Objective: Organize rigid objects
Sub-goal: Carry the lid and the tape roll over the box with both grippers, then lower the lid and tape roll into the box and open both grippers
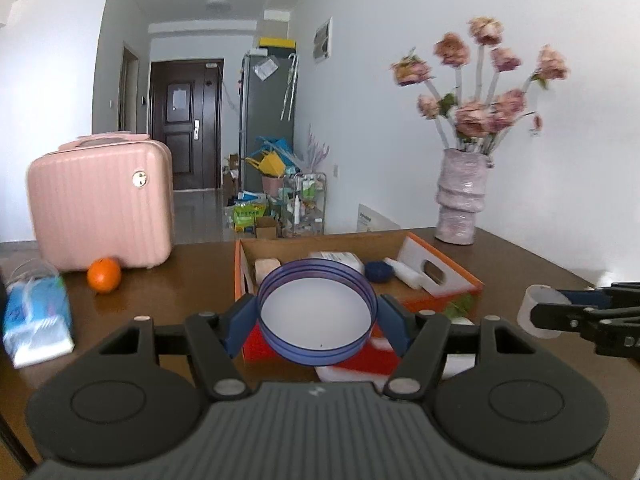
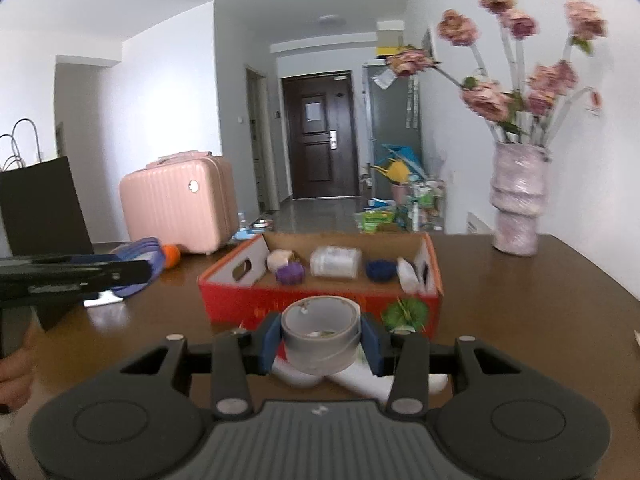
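My left gripper (image 1: pixel 317 316) is shut on a round blue-rimmed lid (image 1: pixel 316 280) with a white inside, held a little above the brown table (image 1: pixel 180 292). Just beyond it stands an orange-red cardboard box (image 1: pixel 440 276). It holds a wooden block (image 1: pixel 267 267), a white jar (image 2: pixel 335 262), a dark blue ball (image 2: pixel 379 270), a purple piece (image 2: pixel 291 273) and a white bottle (image 2: pixel 407 276). My right gripper (image 2: pixel 321 340) is shut on a grey tape roll (image 2: pixel 320 354) in front of the box (image 2: pixel 320 304). In the left wrist view that roll (image 1: pixel 530 300) shows at the right.
A pink suitcase (image 1: pixel 100 208) and an orange (image 1: pixel 104 275) stand at the back left. A blue tissue pack (image 1: pixel 38 316) lies near the left edge. A vase of pink flowers (image 2: pixel 518 208) is at the back right. White items (image 2: pixel 360 384) and a green sprig (image 2: pixel 404 312) lie before the box.
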### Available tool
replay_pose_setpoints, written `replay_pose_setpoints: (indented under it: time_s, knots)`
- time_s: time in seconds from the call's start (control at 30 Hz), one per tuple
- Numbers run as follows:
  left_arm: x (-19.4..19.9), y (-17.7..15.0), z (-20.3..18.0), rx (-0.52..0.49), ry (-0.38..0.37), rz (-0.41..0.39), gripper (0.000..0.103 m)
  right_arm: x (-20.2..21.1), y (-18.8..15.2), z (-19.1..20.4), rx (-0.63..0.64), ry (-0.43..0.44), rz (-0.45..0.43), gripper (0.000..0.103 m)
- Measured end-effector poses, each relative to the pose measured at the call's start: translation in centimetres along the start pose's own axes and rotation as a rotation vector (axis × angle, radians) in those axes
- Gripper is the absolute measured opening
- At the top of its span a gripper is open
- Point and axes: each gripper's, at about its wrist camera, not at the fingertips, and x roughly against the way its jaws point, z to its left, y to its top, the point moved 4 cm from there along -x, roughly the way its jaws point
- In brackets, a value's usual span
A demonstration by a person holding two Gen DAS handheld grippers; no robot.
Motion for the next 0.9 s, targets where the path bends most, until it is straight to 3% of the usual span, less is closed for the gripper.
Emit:
replay_pose_setpoints:
  time_s: [0.17,0.27,0.4,0.53,0.67,0.9]
  knots:
    - [-10.0,2.9,2.2,0.002,0.031,0.098,0.067,-9.4,4.7,-1.6,-0.006,0.047,0.062,0.042]
    - [-16.1,3.5,2.9,-0.036,0.005,0.189,0.067,-16.6,6.5,-2.5,-0.009,0.058,0.143,0.042]
    - [-22.8,3.1,4.1,-0.051,0.0,0.343,0.067,-25.2,7.3,-3.2,-0.05,0.071,0.293,0.042]
    - [-26.0,2.5,4.8,-0.074,0.013,0.404,0.068,-31.8,6.5,-3.2,-0.098,0.081,0.425,0.042]
    - [-26.8,2.2,4.9,-0.091,-0.007,0.412,0.073,-34.8,5.8,-2.9,-0.123,0.059,0.486,0.044]
    - [-25.9,2.8,5.0,-0.077,-0.002,0.396,0.076,-32.8,6.5,-2.7,-0.09,0.062,0.428,0.047]
